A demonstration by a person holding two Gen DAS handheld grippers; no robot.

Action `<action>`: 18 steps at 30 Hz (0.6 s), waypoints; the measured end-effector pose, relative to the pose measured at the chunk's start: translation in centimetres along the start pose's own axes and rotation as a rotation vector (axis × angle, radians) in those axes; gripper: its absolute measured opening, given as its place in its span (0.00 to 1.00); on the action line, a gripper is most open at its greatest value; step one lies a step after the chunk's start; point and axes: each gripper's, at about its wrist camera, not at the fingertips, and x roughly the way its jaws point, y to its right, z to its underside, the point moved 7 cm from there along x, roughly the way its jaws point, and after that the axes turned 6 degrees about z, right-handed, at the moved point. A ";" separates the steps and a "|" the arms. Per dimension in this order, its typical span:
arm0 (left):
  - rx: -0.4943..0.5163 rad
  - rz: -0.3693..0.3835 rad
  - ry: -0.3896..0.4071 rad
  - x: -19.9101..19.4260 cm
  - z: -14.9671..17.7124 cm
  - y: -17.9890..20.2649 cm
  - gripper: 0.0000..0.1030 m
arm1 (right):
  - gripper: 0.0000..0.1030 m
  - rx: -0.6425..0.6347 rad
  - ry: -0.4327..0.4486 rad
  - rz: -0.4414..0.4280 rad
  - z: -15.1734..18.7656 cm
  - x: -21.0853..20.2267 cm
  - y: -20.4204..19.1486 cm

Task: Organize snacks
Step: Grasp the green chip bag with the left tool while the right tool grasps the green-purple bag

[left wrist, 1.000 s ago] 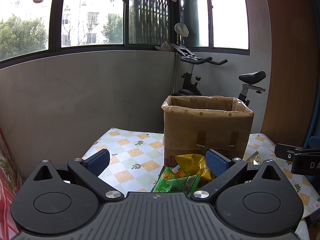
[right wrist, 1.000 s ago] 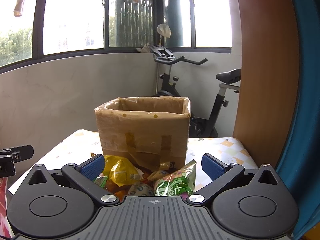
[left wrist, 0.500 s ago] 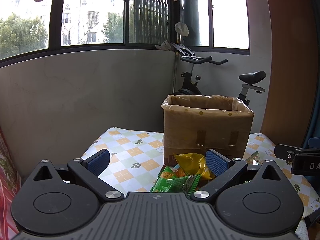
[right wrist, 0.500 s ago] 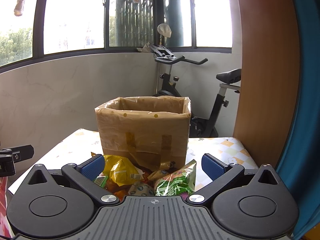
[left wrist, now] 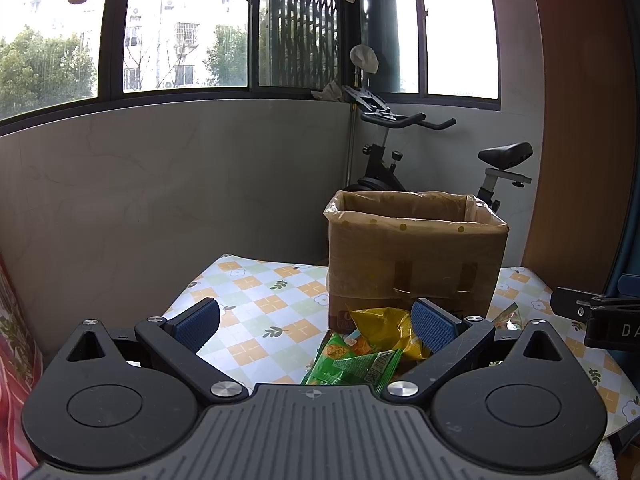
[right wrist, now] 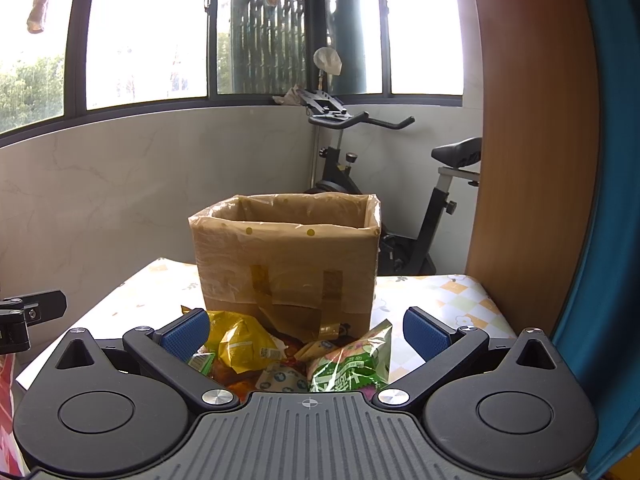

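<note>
1. nothing has moved since the frames a second ago: both grippers sit where they were, snack pile and box unchanged.
2. left gripper (left wrist: 316, 322): jaws spread wide, blue pads (left wrist: 198, 322) well apart, nothing between them touching. it hovers over the near left part of the table (left wrist: 256, 304).
3. right gripper (right wrist: 306, 334): jaws also spread, empty, blue pads (right wrist: 422, 334) either side of the pile in view, above it.
4. right gripper's body shows at the right edge of the left view (left wrist: 600, 318); left gripper's at the left edge of the right view (right wrist: 28, 314).
5. snacks lie in a loose heap on the table just in front of the box: green bag (left wrist: 354, 366) nearest in the left view, yellow bag (left wrist: 386, 330) behind it against the box base.
6. right view shows the same yellow bag (right wrist: 240, 346) left, a green-and-white bag (right wrist: 350, 364) right, a pale packet (right wrist: 280, 378) between, orange wrappers under. exact count can't be told.
7. box (right wrist: 286, 258): cardboard, open top, lined with a dotted plastic bag, taped front, upright at table centre. contents hidden.
8. tablecloth is checked with flowers.
9. behind: exercise bike (left wrist: 440, 160), grey wall, windows (left wrist: 180, 28) with trees and a building outside.
</note>
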 end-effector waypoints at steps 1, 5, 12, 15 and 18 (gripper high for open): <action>0.000 0.002 -0.001 0.0 0.0 0.0 1.00 | 1.00 0.007 -0.001 -0.006 0.0 0.0 0.1; -0.015 0.027 0.001 0.9 -0.3 -0.7 1.00 | 1.00 0.040 0.048 -0.036 -0.8 0.2 0.8; -0.006 -0.013 0.029 4.7 -0.1 -2.6 1.00 | 1.00 0.108 0.161 0.003 -1.1 3.5 3.8; -0.019 0.014 -0.003 6.9 1.4 -2.6 0.99 | 1.00 0.129 0.120 0.011 0.8 6.0 4.4; -0.001 0.042 -0.057 9.2 3.7 -1.9 0.99 | 1.00 0.131 0.076 0.024 3.1 7.9 4.5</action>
